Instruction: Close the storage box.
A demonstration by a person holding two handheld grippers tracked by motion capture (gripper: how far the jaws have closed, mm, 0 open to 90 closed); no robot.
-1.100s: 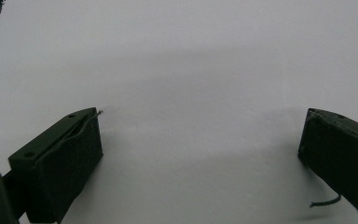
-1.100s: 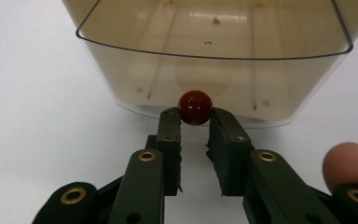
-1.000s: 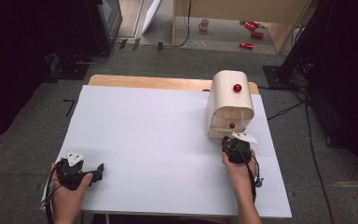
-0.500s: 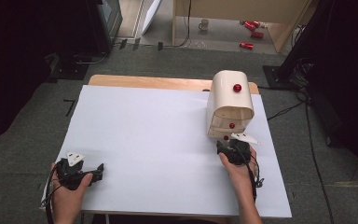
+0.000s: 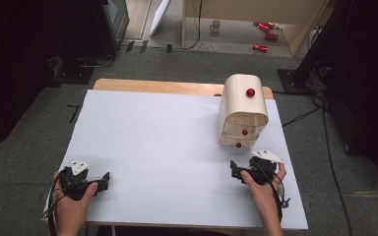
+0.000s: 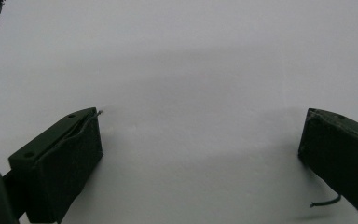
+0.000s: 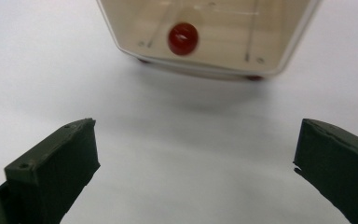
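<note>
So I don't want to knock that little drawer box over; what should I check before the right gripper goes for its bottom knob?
1. Right gripper jaws open, nothing between them: ok; they have just been opening.
2. Bottom knob ahead of the jaws, roughly centred: ok.
3. Table between jaws and drawer box free: ok.
4. Bottom drawer fully shut: cannot tell.
5. Left gripper open, resting far from the box: ok.

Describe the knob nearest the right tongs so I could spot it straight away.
On the white table, find the cream drawer chest on its right side. Its front has two small red knobs, one above the other; you want the lowest knob, nearest the table. The larger red knob sits up on the chest's rounded top.
</note>
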